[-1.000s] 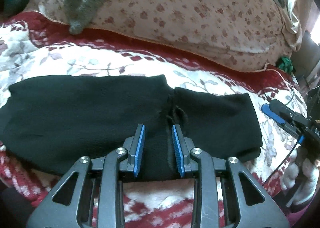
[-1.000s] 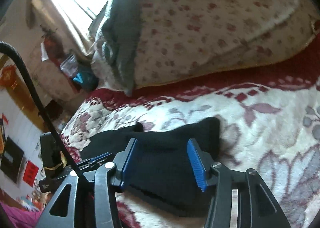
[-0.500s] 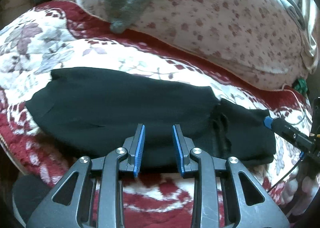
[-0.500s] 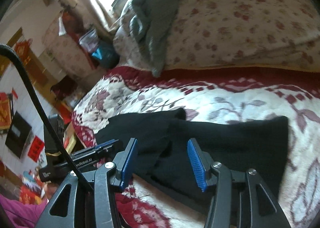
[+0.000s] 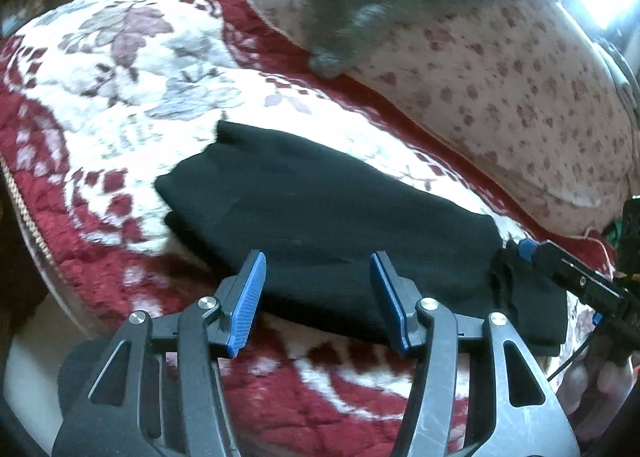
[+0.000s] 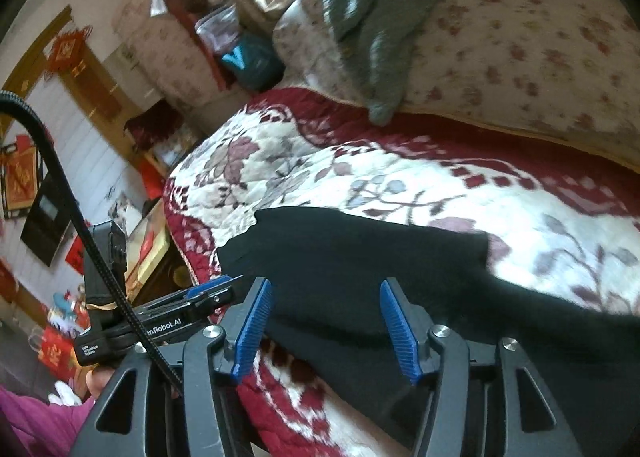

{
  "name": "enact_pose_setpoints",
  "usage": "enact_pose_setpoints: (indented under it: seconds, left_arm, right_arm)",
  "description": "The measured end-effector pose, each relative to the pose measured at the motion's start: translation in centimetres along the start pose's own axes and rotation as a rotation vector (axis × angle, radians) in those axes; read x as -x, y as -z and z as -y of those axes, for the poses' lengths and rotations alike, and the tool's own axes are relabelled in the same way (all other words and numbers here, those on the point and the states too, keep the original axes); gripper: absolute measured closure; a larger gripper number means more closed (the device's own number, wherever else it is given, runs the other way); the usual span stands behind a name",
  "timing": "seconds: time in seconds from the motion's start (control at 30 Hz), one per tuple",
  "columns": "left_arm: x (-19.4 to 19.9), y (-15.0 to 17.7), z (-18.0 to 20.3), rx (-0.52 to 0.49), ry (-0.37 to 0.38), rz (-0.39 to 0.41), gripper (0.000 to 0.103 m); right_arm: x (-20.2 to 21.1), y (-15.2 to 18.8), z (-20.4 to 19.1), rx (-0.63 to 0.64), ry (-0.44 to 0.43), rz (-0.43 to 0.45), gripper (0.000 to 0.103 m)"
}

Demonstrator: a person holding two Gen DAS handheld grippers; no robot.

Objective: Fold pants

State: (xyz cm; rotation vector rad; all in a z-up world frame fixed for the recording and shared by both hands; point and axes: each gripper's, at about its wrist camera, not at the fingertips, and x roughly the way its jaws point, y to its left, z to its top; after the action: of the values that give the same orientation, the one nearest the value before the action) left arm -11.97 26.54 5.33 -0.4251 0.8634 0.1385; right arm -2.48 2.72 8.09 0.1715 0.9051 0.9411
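Two open grippers and one long black strip, so by my read you're about halfway. The pants (image 5: 328,225) lie on the floral quilt (image 5: 120,105), near its front edge, already doubled lengthwise with one leg stacked on the other; you can see the layered edge at the far left end. What's left, as far as I can judge, is the crosswise fold or two that turns that long strip into a compact bundle. Your left gripper (image 5: 318,299) has its blue pads spread wide, holding nothing, hovering over the near edge of the fabric about midway along. Your right gripper (image 6: 326,327) is just as wide apart and also empty, sitting above the near edge further toward the right end, where the cloth looks a bit bunched. Neither is pinching anything yet. The grey knit (image 5: 360,1) draped on the flowery pillow (image 5: 520,89) behind is well apart from the pants, so nothing's in your way there.
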Motion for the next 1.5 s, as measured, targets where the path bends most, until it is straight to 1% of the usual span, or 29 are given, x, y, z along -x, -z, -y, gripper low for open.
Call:
enact_pose_setpoints:
  seconds: [0.17, 0.3, 0.57, 0.63, 0.67, 0.7, 0.9, 1.0, 1.07, 1.13, 1.23, 1.3, 1.4, 1.5]
  left_arm:
    - [0.1, 0.0, -2.2, 0.05, -0.018, -0.008, 0.049]
    - [-0.4, 0.2, -3.7, 0.088, -0.03, -0.027, 0.049]
    - [-0.9, 0.1, -4.6, 0.113, -0.027, -0.042, 0.049]
    - [-1.0, 0.1, -4.8, 0.131, -0.017, -0.046, 0.049]
    - [-1.0, 0.2, -5.0, 0.14, -0.012, -0.048, 0.049]
    - [-1.0, 0.1, -5.2, 0.152, -0.003, -0.052, 0.049]
    - [-1.4, 0.0, -6.1, 0.201, 0.046, -0.062, 0.048]
    - [-1.9, -0.1, -6.3, 0.218, 0.069, -0.074, 0.048]
    - [-2.1, -0.1, -6.3, 0.222, 0.082, -0.08, 0.048]
    - [-2.4, -0.3, -6.4, 0.226, 0.089, -0.08, 0.045]
    - [-2.8, -0.6, -6.6, 0.236, 0.104, -0.08, 0.044]
    - [-3.0, -0.8, -6.7, 0.243, 0.115, -0.081, 0.04]
    - [-3.3, -1.1, -6.6, 0.247, 0.123, -0.076, 0.038]
    - [-3.6, -1.2, -6.6, 0.25, 0.123, -0.063, 0.036]
  right_arm:
    - [-2.9, -1.8, -1.7, 0.04, -0.03, -0.036, 0.048]
    - [-4.7, -2.8, -2.7, 0.06, -0.034, -0.054, 0.048]
    - [-7.1, -3.4, -3.4, 0.068, -0.045, -0.09, 0.047]
    - [-7.8, -3.6, -3.7, 0.078, -0.045, -0.103, 0.043]
    - [-8.4, -3.8, -4.0, 0.089, -0.041, -0.11, 0.039]
    - [-9.0, -4.1, -4.2, 0.106, -0.042, -0.12, 0.037]
    - [-12.7, -6.1, -5.7, 0.199, -0.03, -0.173, 0.037]
    - [-15.0, -7.0, -6.8, 0.273, -0.021, -0.216, 0.037]
    - [-16.6, -7.4, -7.6, 0.346, -0.001, -0.252, 0.037]
    - [-17.9, -7.7, -8.4, 0.413, 0.0, -0.28, 0.037]
    - [-19.6, -8.0, -9.1, 0.457, -0.02, -0.315, 0.037]
    - [-21.1, -8.3, -9.2, 0.486, -0.012, -0.342, 0.037]
    - [-22.6, -8.6, -9.1, 0.49, -0.013, -0.376, 0.037]
    - [-24.3, -8.6, -9.0, 0.504, -0.005, -0.428, 0.037]
